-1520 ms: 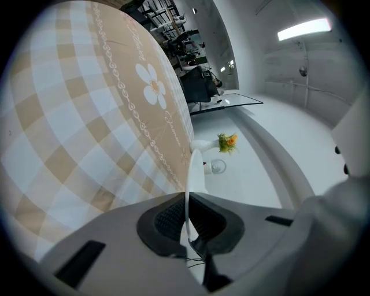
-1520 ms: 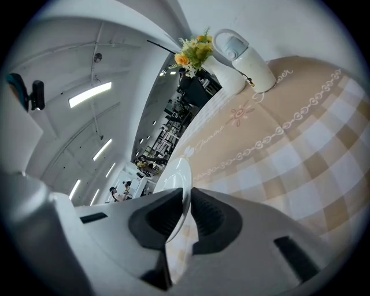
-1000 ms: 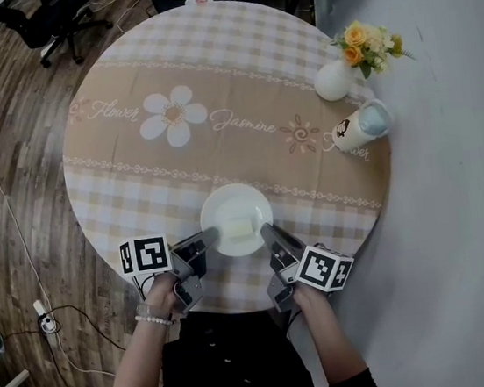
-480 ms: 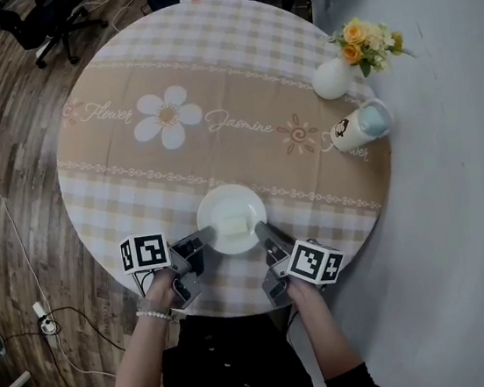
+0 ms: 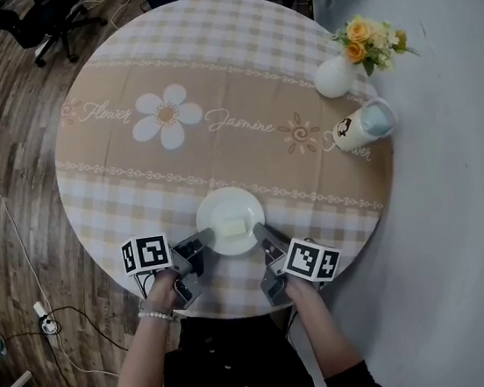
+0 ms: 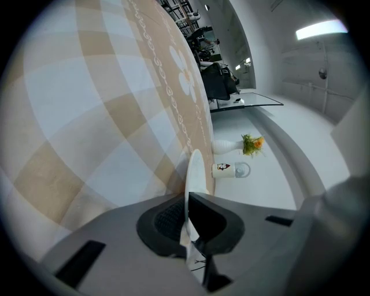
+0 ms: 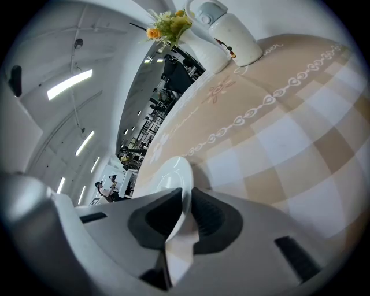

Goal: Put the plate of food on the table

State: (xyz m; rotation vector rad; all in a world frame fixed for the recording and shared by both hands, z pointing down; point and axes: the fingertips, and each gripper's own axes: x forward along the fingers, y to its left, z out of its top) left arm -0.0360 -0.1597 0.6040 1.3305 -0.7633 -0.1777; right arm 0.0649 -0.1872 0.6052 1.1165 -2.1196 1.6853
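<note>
A white plate [image 5: 231,221] with a pale block of food [image 5: 230,228] on it sits low over the near part of the round table [image 5: 210,86]. My left gripper [image 5: 205,238] is shut on the plate's left rim [image 6: 195,173]. At the opposite side my right gripper [image 5: 258,231] is shut on the right rim [image 7: 176,179]. In both gripper views the thin rim runs edge-on between the dark pads. Whether the plate touches the cloth I cannot tell.
The table wears a beige checked cloth with a daisy print. At its right edge stand a white vase of yellow flowers [image 5: 334,76] and a white mug [image 5: 357,129]. Office chairs and cables lie on the wooden floor at the left.
Both grippers and the plate have sunk towards the tablecloth, and the plate looks a little smaller in the head view. The grips stay the same.
</note>
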